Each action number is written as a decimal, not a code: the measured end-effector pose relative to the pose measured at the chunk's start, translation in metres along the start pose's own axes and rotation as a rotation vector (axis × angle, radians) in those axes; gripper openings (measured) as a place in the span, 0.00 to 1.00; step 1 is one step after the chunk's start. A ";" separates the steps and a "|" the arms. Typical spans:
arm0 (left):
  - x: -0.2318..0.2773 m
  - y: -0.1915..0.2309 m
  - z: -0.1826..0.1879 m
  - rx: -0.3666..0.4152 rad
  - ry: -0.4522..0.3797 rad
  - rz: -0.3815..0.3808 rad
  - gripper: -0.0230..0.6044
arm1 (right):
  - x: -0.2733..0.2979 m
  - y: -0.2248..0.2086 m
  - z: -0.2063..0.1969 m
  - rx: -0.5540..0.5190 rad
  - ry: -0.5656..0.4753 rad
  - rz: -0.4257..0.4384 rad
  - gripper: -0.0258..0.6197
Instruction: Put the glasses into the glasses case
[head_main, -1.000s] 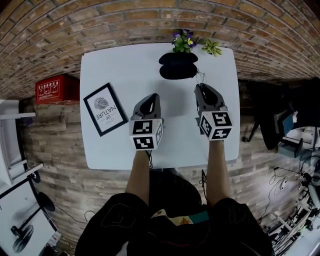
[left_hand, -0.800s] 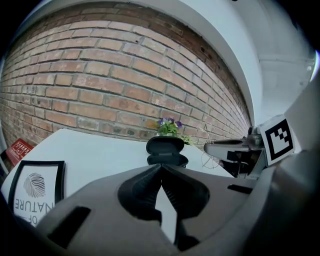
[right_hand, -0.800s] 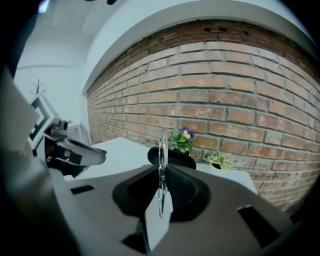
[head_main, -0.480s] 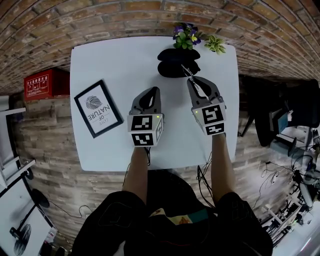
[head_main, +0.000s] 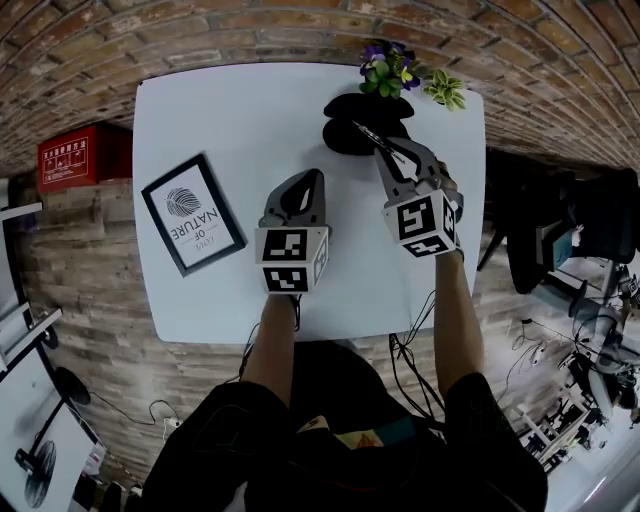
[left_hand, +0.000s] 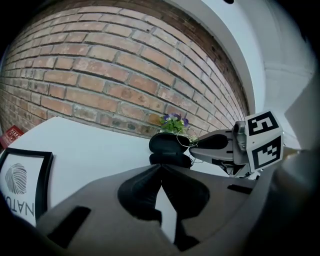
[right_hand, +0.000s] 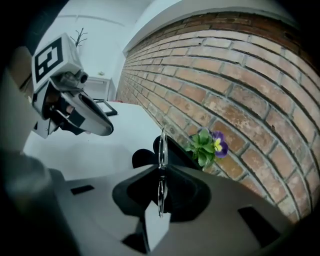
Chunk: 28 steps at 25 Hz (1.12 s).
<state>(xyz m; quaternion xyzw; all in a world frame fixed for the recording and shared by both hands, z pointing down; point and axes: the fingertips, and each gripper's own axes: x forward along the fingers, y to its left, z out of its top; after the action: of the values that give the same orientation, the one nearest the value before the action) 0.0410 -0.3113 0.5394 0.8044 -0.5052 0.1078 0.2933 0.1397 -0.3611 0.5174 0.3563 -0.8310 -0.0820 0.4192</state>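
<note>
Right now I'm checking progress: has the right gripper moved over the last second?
Yes. The right gripper, shut on the glasses, moved toward the glasses case; the glasses now overlap it.

Bright, even light; sharp frames with fisheye bending, dark corners.

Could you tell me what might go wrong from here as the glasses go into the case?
1. The right gripper pinches the glasses edge-on by a thin part, and its jaws are opening. They could slip out before reaching the open glasses case.
2. The case lies unheld near the far edge of the table, beside the potted flowers. A nudge might push it away or catch the leaves.
</note>
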 end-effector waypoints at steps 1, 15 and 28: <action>0.001 0.002 0.000 -0.006 0.000 0.001 0.05 | 0.003 0.000 0.001 -0.022 0.005 0.008 0.12; 0.009 0.011 -0.016 -0.013 0.015 0.002 0.05 | 0.045 0.009 -0.009 -0.350 0.106 0.083 0.13; 0.012 0.010 -0.022 0.001 0.039 -0.006 0.05 | 0.068 0.019 -0.029 -0.623 0.200 0.151 0.14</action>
<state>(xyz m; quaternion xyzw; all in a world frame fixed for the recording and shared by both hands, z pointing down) 0.0405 -0.3108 0.5666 0.8038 -0.4970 0.1231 0.3029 0.1246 -0.3869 0.5873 0.1549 -0.7449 -0.2655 0.5921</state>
